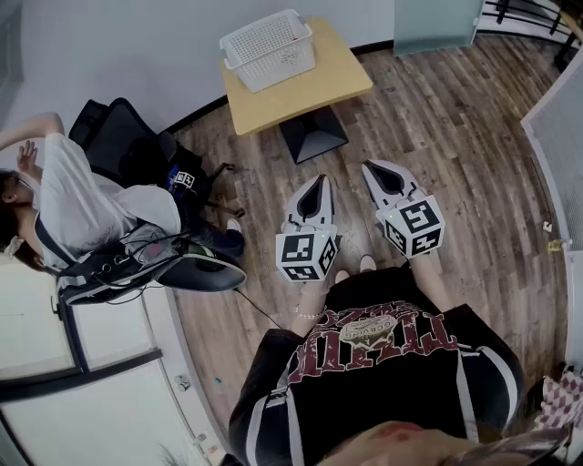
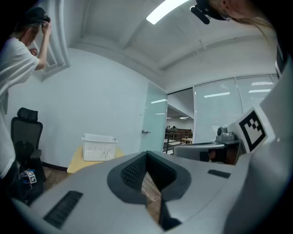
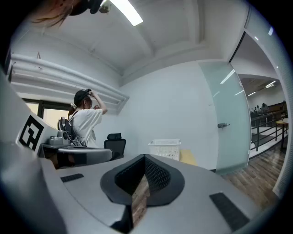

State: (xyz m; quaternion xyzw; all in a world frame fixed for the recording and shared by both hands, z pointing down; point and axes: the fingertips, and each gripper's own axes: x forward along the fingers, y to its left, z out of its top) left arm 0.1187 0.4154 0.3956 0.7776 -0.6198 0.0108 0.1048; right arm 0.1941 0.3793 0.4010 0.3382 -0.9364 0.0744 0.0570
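**Left gripper** point(image 1: 317, 180)
- The fingers point(image 2: 132, 172) are pressing together at the tips and pinching nothing.
- A sliver of wood floor point(image 1: 455, 136) is showing through the gap behind the tips.
- The gripper is hanging in the air above the floor, touching nothing.

**Right gripper** point(image 1: 369, 167)
- The fingers point(image 3: 158, 173) are likewise meeting at the tips and holding nothing, with floor planks showing behind them.
- It is hovering just beside the left gripper, in front of the holder's body. Both are pointing toward the worktop point(image 1: 342, 77).

**White basket** point(image 1: 269, 47)
- The perforated plastic basket is sitting upright at the far left end of the small light-wood worktop, well apart from both grippers.
- It is appearing ahead of the fingertips in both gripper views.

**Writing and labels**
- Each gripper is carrying a marker cube point(image 1: 307, 255) with black-and-white square codes and no letters.
- A small square marker tag point(image 1: 185, 179) is showing on the black office chair point(image 1: 118, 136).
- The holder's black top point(image 1: 383, 364) is bearing red-and-white lettering. It is upside down in the head view and too warped to read.
- I cannot make out any label on the basket.

**Surroundings**
- A second person in a white shirt point(image 1: 82, 200) is standing at the left by the chair, hands raised to the head.
- A frosted glass door point(image 1: 437, 23) is standing beyond the worktop.
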